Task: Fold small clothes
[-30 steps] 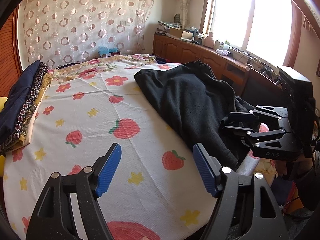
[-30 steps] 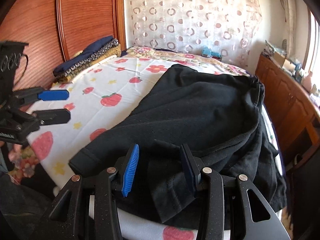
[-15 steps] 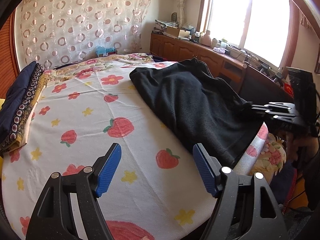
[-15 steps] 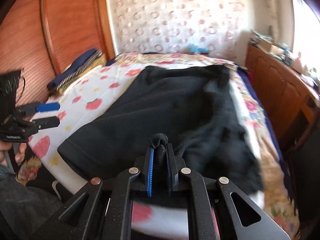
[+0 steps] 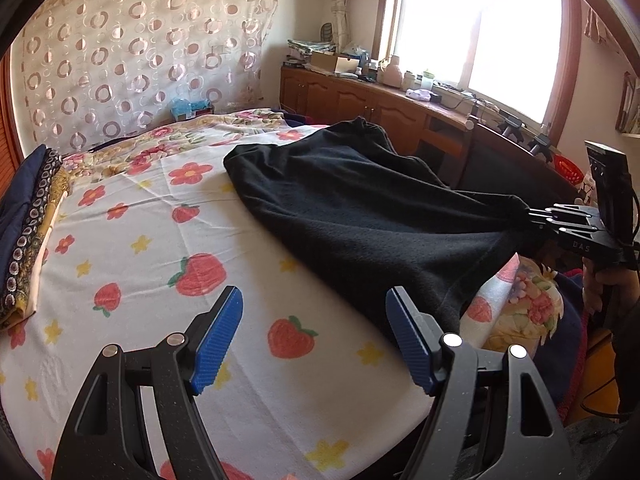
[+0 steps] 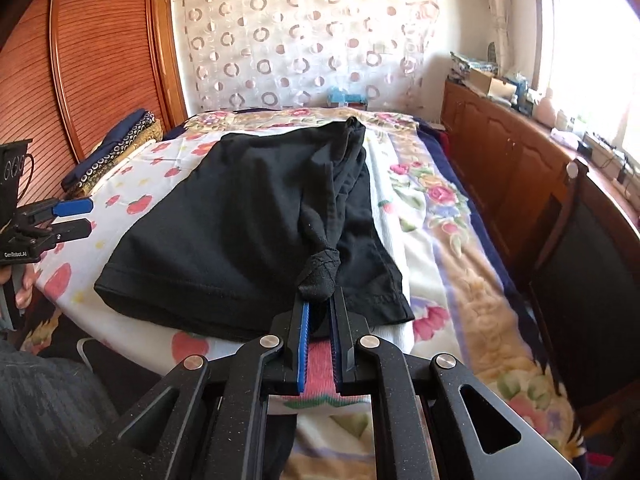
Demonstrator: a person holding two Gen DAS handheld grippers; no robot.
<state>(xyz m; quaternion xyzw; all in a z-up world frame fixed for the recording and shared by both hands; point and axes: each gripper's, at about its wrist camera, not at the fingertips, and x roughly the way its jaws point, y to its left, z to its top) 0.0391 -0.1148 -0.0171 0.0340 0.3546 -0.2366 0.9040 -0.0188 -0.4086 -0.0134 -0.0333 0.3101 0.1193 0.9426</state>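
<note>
A bed covered by a strawberry-print sheet [image 5: 168, 264] fills both views, with a black garment [image 5: 360, 208] spread across its right half in the left wrist view, running from about the 12 o'clock far edge down toward 4 o'clock. In the right wrist view the same garment [image 6: 248, 216] lies at the centre of the frame, its near hem toward 6 o'clock and a bunched ridge of cloth leading along its right side to the near gripper. A stack of folded clothes [image 5: 28, 216] sits at 9 o'clock by the sheet's left edge, well apart from the garment.

The right gripper [image 6: 320, 300] points downward over the bed's near edge at 6 o'clock; its jaws are nearly together, pinching a gathered knot of the black fabric between the pads. From the left wrist view this gripper [image 5: 532, 214] appears at 3 o'clock, lying roughly level, the cloth stretched taut from it back toward the bed, with a hand [image 5: 604, 284] gripping its handle below.

The left gripper [image 5: 314, 328] tilts down over the bare sheet at 6 o'clock, jaws spread wide with nothing between them. In the right wrist view it [image 6: 76, 218] sits at 9 o'clock, beside the garment's left edge but apart from it.
</note>
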